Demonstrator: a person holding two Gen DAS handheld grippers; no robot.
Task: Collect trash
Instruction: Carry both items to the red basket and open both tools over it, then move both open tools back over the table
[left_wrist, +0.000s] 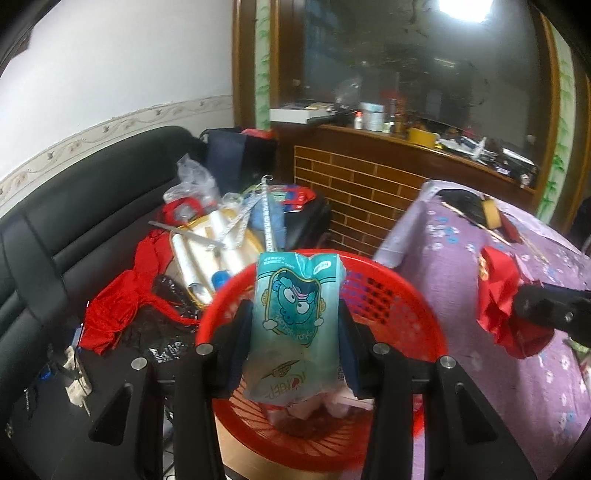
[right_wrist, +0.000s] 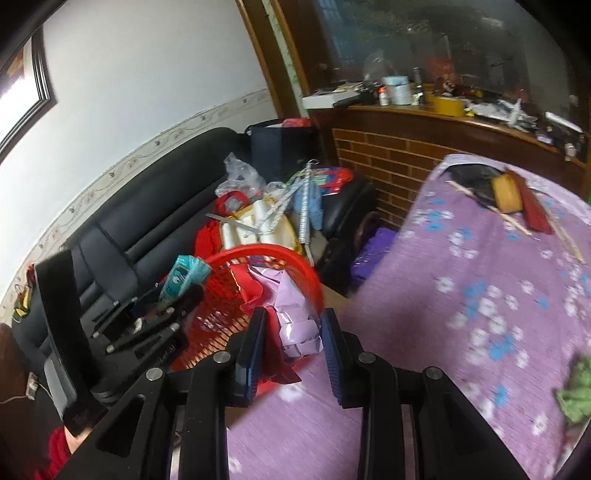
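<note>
Left gripper (left_wrist: 295, 321) clamped on teal packet (left_wrist: 295, 314) above red basket (left_wrist: 424, 314); right gripper (right_wrist: 293, 339) clamped on red paper (right_wrist: 277, 347) at table (right_wrist: 461, 295) edge.

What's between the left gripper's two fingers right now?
A teal cartoon-printed packet, clamped in the left gripper above the red basket; shown in the left wrist view.

teal cartoon packet (left_wrist: 295, 325), upside-down print too blurred to read

Left gripper (left_wrist: 295, 332) clamps teal packet (left_wrist: 295, 317) above red basket (left_wrist: 406, 295).
</note>
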